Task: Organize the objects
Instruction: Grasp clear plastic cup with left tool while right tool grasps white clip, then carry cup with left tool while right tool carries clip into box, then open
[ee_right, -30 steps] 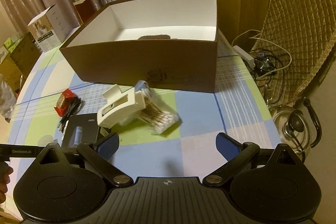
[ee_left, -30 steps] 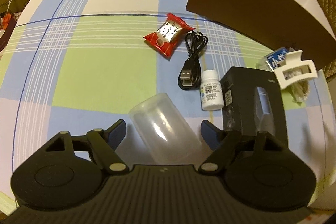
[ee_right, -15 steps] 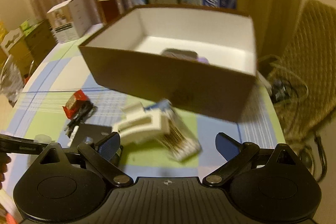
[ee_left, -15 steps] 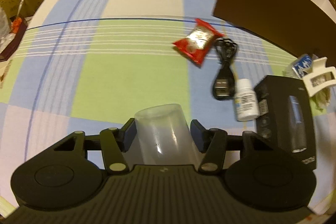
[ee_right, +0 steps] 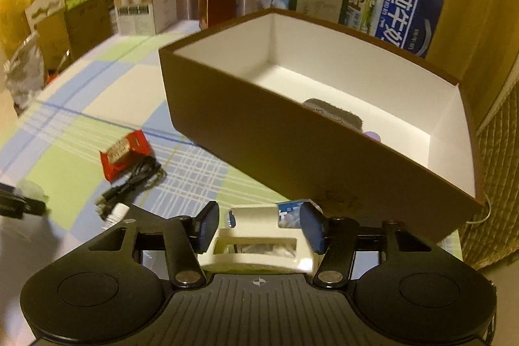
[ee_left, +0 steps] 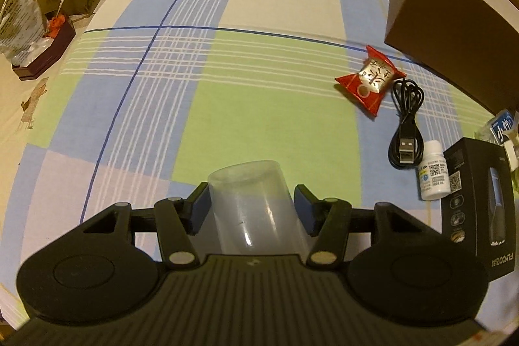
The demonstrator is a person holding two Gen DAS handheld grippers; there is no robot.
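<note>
In the left wrist view the brown box (ee_left: 454,31) runs off the right edge, its inside unseen. The black carton (ee_left: 480,209) at lower right is cropped, and the blue-labelled pack (ee_left: 502,125) behind it barely shows. The clear cup (ee_left: 256,203) has its lower part hidden by the gripper body. In the right wrist view, a grey item (ee_right: 334,114) inside the box is half hidden by the near wall; the cable (ee_right: 133,184) at left is blurred.
</note>
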